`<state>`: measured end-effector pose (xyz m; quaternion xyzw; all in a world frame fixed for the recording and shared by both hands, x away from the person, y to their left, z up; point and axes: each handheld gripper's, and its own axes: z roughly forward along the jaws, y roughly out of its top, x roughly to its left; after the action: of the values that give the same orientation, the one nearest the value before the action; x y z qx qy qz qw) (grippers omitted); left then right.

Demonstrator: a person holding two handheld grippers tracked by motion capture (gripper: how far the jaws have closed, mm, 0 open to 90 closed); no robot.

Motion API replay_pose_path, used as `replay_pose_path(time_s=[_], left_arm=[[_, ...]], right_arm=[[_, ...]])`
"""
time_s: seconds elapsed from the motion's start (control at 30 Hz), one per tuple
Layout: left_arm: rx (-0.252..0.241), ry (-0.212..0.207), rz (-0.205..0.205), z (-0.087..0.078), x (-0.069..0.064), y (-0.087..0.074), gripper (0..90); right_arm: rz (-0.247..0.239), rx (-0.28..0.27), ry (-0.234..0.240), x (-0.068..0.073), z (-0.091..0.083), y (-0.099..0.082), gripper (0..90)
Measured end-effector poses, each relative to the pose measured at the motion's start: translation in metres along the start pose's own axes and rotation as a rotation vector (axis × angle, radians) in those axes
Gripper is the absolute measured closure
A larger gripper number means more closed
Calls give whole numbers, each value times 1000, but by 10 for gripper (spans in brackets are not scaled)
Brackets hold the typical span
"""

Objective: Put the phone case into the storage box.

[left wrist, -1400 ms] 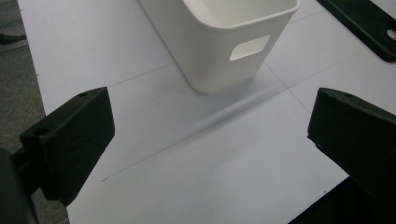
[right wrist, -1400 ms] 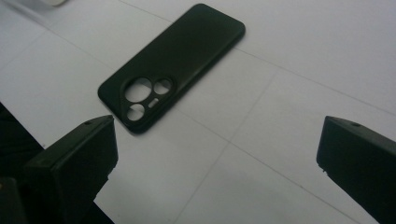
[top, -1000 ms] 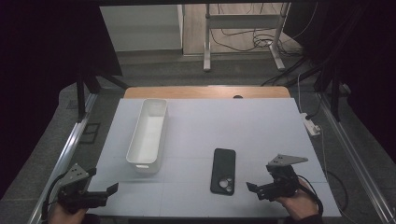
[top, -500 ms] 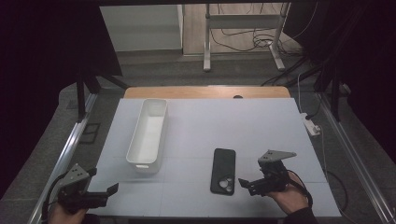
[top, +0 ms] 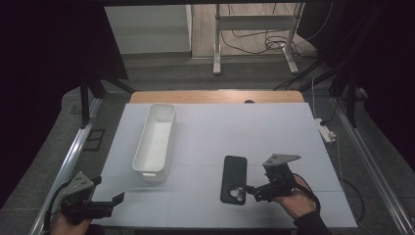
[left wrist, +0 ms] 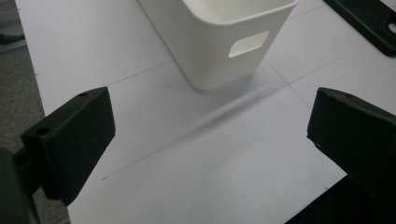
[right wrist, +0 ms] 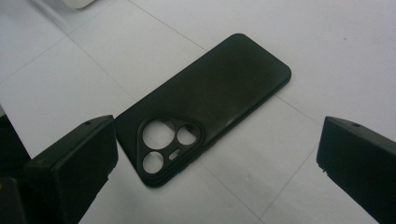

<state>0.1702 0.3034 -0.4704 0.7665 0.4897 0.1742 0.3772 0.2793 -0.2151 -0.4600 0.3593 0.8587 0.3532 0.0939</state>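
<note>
Surface: pale grey table top (top: 274, 127) with faint grid lines, lit against a dark room; a wooden edge runs along its far side.
Right gripper (top: 255, 190): jaws spread wide, nothing between them. It sits low over the near right part of the table, held by a hand (top: 293, 200), and points left at the near end of the phone case.
Right gripper view: the two black jaws stand far apart, with the camera-cutout end of the case close to the left jaw. I cannot tell whether that jaw touches the case.
Left gripper (top: 113, 200): jaws also spread wide and empty. It rests at the near left corner of the table, facing the bin, well apart from the case.
Phone case (top: 234, 178): black, lying flat on the table with its camera cutouts toward the person, between the bin and the right gripper.
Bin (top: 155, 141): white, oblong, open-topped, with a handle slot in its near end wall (left wrist: 248, 44); it appears empty. It stands left of the case, near but not touching.
Step in hand: approach for a grasp on the case, judging by the right gripper's aim.
Next move calls for: bringing the jaws across the case's thin edges, lowering until both straddle it, then closing. A flat, slim case gives little to bite on, so a slip is a risk.
</note>
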Motion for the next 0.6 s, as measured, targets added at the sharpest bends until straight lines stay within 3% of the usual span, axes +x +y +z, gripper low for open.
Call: replay_pose_path(time_s=[0.6], left_arm=[[-1,-2,0,0,0,0,17]], right_arm=[[-36,48,7,2,17,16,0]])
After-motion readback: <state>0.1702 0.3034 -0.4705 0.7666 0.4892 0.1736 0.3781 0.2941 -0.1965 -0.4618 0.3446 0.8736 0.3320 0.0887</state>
